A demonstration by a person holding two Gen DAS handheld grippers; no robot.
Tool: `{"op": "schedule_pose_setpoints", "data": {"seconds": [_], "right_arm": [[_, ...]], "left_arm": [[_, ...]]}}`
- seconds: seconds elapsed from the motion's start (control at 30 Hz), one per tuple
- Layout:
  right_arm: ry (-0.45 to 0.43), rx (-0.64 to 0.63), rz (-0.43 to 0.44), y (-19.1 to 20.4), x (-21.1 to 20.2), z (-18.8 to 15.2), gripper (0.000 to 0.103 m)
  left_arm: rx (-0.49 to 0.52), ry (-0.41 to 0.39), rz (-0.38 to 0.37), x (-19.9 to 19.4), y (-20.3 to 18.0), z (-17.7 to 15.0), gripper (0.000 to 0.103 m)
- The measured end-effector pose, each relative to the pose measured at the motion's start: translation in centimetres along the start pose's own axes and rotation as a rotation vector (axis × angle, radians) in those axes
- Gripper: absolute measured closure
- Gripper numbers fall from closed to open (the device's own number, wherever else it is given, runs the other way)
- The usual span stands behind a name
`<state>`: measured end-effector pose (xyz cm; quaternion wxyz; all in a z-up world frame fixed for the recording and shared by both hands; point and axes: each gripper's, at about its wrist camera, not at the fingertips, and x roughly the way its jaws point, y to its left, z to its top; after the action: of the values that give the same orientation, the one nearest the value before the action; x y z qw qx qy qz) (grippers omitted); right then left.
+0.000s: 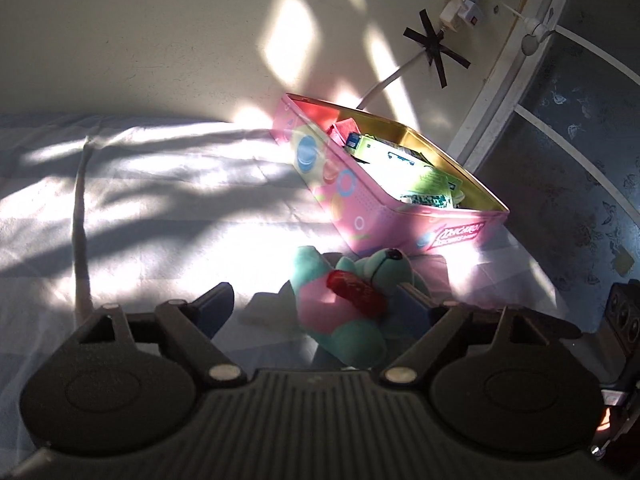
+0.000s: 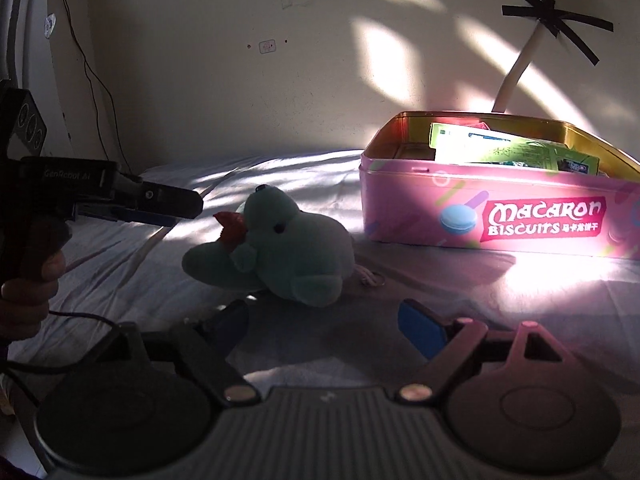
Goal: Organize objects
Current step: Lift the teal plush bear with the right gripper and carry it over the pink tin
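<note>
The plush toy (image 2: 276, 248) lies on the pale bedsheet (image 1: 160, 200), just beside the near end of the pink biscuit tin (image 2: 500, 216) but not touching it, as far as the right wrist view shows. The tin stands open and already holds several packets (image 2: 500, 148).

The left gripper (image 1: 320, 300) has its jaws spread wide, and the toy lies directly between them and slightly ahead — in the left wrist view the green body fills the gap, with the right fingertip (image 1: 416, 296) very near the toy's head. I cannot tell if any pad already touches the plush; nothing is pressed. The small red piece (image 1: 354, 290) sits on top of the toy's body.

The right gripper (image 2: 324, 320) is also spread open and holds nothing. The toy lies ahead of it and a little to the left, apart from both fingertips. In this same view the left gripper comes in from the left side, with its tip close to the toy's red part.

The long axis of the toy seems to run roughly along the pointing line of the left gripper, from the near foot to the head toward the tin. So, in my judgement, the left hand is the nearer one, and closing across the narrow body is the natural grasp — then a short lift over the tin's wall.
</note>
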<state>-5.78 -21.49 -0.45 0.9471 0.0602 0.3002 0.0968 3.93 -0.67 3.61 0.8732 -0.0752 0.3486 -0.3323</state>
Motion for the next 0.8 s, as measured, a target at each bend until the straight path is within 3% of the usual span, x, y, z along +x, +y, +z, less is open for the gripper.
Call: {"op": "schedule_pose_setpoints", "data": {"seconds": [0.23,0.4,0.63,0.7,0.8], "right_arm": [[-0.008,0.003,0.065,-1.1,1.3,1.5,0.021],[0.045,0.010,0.125,-1.3,4.2,2.3,0.047],[-0.101,-0.013,0.120,-2.5,2.4,5.5,0.050],[-0.127,-0.018,0.121,-4.0,2.0,7.4,0.050],[-0.164,-0.031,0.038,-6.6,2.0,10.3,0.050]], "left_arm": [[-0.008,0.089,-0.006,3.7,-1.3,-0.5,0.019],[-0.065,0.098,-0.041,4.6,-0.8,0.0,0.032],[0.086,0.003,-0.029,3.4,-5.0,5.2,0.033],[0.135,-0.017,-0.037,4.7,-6.7,7.6,0.032],[0.186,-0.046,-0.054,7.6,-9.1,10.7,0.033]]}}
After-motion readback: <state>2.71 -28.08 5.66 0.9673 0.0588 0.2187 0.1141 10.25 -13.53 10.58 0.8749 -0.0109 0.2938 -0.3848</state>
